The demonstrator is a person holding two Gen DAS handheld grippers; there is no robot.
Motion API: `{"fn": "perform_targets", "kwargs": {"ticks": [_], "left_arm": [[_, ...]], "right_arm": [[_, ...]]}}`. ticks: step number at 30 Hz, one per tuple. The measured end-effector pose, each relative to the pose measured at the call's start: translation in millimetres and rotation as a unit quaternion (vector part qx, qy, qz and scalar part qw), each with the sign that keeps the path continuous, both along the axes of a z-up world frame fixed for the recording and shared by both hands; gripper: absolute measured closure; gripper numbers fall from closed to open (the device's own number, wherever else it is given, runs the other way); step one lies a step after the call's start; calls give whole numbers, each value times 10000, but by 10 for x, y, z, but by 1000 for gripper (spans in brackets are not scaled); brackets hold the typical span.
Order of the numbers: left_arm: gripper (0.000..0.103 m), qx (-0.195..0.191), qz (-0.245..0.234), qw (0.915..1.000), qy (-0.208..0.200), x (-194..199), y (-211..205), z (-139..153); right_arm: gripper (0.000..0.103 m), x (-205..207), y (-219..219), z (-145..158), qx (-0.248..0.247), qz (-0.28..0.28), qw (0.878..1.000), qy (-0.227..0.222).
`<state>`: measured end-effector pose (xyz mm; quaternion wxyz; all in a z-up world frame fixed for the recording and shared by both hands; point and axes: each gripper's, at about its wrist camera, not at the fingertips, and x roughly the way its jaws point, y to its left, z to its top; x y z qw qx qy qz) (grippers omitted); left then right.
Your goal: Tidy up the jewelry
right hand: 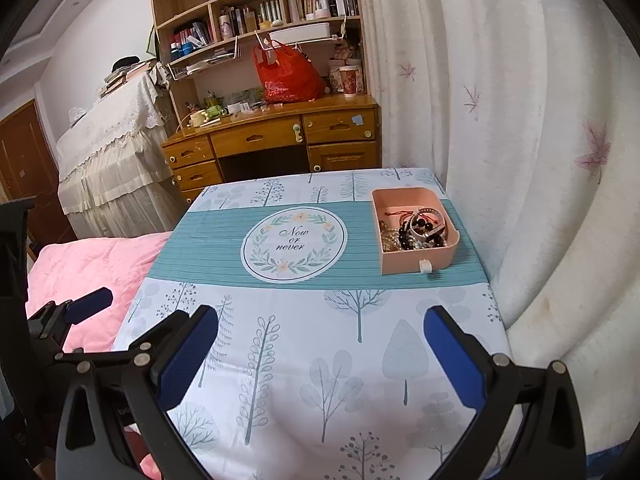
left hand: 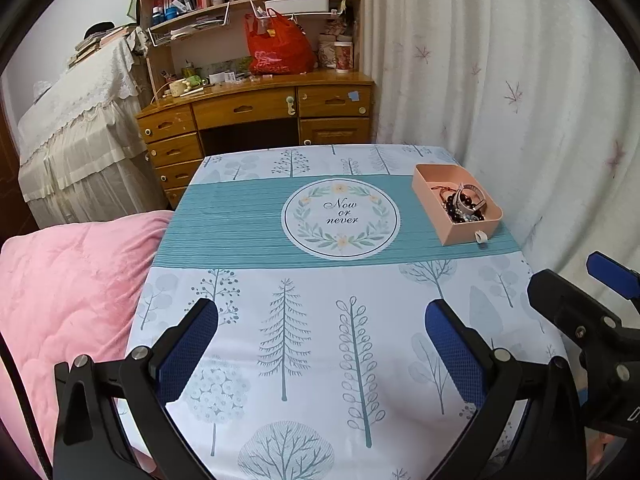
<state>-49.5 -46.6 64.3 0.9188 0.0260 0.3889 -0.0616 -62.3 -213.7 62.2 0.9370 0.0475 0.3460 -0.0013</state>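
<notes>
A pink drawer-style tray [left hand: 425, 190] [right hand: 412, 196] with a white pull tab sits at the table's far right on the teal band. Its near half holds a tangle of jewelry [left hand: 464, 204] [right hand: 416, 230]: dark bead bracelets, a red cord, silvery bangles and chains. My left gripper [left hand: 322, 354] hovers open over the near part of the tablecloth, nothing between its blue pads. My right gripper [right hand: 322, 358] is also open and empty, a little nearer the tray. Each gripper shows at the edge of the other's view.
The table [left hand: 224, 224] wears a tree-print cloth with a round "Now or never" emblem [left hand: 341, 218] at its middle. A pink quilt [left hand: 68, 292] lies to the left, a white curtain [left hand: 520, 100] to the right, a wooden desk [left hand: 256, 108] with shelves beyond.
</notes>
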Motion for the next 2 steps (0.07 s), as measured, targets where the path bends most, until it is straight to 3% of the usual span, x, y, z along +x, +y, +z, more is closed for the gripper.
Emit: {"fn": "perform_targets", "kwargs": {"ticks": [2], "left_arm": [[1, 9, 4, 10000, -13, -25, -2, 5]], "right_arm": [[0, -16, -5, 3, 10, -11, 10000, 4]]}}
